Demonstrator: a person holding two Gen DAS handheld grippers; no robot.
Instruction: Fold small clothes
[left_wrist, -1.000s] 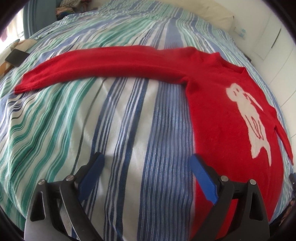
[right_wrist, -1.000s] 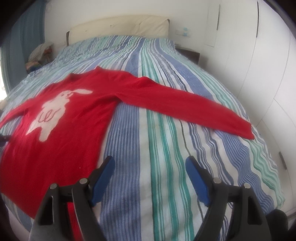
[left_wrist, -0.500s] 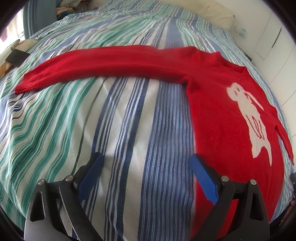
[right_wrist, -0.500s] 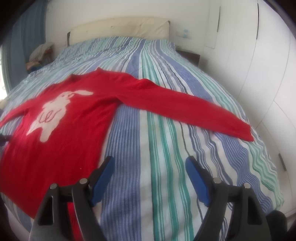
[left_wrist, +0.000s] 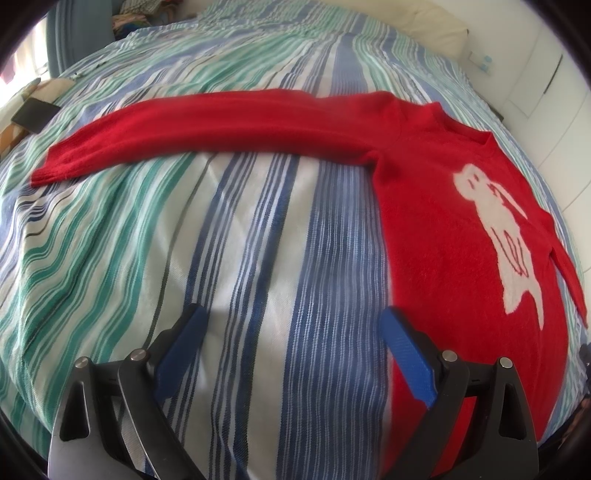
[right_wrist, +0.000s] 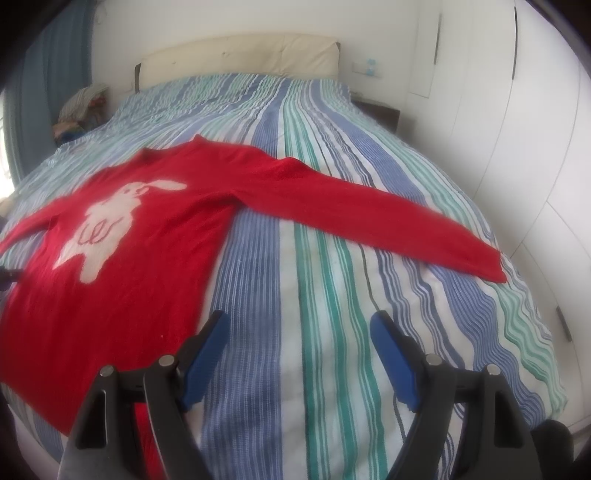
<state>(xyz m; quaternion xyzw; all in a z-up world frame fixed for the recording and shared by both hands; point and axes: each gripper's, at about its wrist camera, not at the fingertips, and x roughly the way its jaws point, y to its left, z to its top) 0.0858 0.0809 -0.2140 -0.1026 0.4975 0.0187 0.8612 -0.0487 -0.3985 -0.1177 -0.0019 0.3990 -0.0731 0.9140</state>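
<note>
A red sweater (left_wrist: 436, 229) with a white rabbit on its chest lies flat and face up on the striped bed, both sleeves spread out. In the left wrist view one sleeve (left_wrist: 207, 125) stretches to the left. My left gripper (left_wrist: 293, 325) is open and empty, over the bedspread just left of the sweater's side edge. In the right wrist view the sweater (right_wrist: 122, 240) lies at the left and its other sleeve (right_wrist: 380, 225) stretches right. My right gripper (right_wrist: 299, 328) is open and empty, over the bedspread just right of the sweater's body.
The bed (right_wrist: 332, 295) has a blue, green and white striped cover. A cream headboard (right_wrist: 240, 55) stands at the far end. White wardrobe doors (right_wrist: 517, 129) run along the right. A pile of clothes (right_wrist: 79, 110) lies at the far left. A dark flat object (left_wrist: 33, 114) lies beside the bed.
Both grippers have shifted only slightly. The sweater has not moved and both grippers stay open.
</note>
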